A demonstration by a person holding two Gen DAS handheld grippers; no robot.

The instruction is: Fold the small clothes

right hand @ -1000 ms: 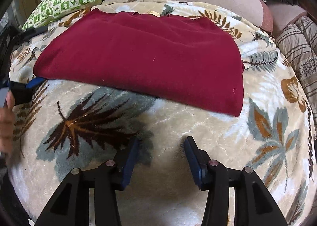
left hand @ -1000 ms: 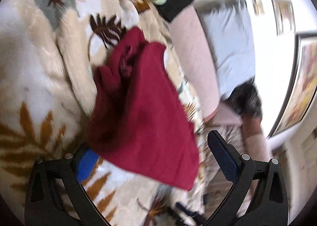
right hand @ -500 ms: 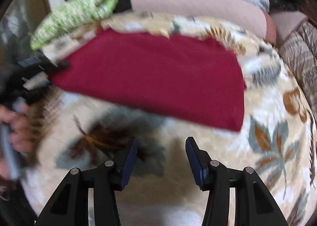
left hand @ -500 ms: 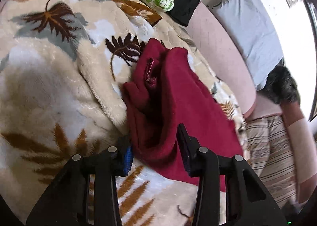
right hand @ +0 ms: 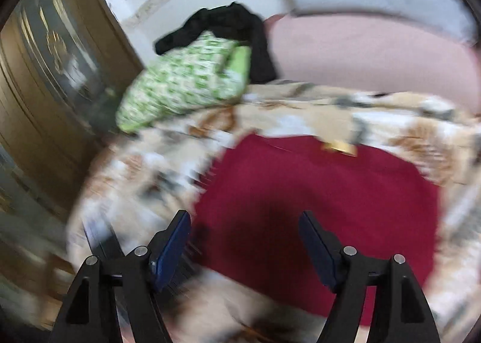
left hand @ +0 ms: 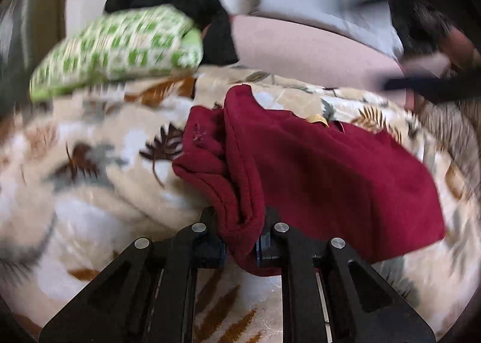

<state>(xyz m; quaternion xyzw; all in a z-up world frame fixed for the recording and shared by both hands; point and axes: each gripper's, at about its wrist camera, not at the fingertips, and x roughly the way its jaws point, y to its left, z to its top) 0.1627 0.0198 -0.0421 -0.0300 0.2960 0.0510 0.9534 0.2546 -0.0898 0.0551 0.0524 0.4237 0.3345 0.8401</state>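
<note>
My left black two-finger gripper (left hand: 240, 240) has just been closing and now pinches a bunched fold of the dark red knit garment (left hand: 315, 168) between its pads. My right black two-finger gripper (right hand: 245, 240) has just been opening; its blue-padded jaws stand wide, nothing between them, hovering tilted down.

The red garment (left hand: 324, 168) is soft, matt fleece-like knit cloth — thick at its bunched hem. Beneath it the leaf-print blanket (left hand: 90, 192) looks plush and slightly shiny. The gripper arms are matt black plastic with bright metal pins; the cabinet (right hand: 45, 78) — glossy brown wood.
</note>
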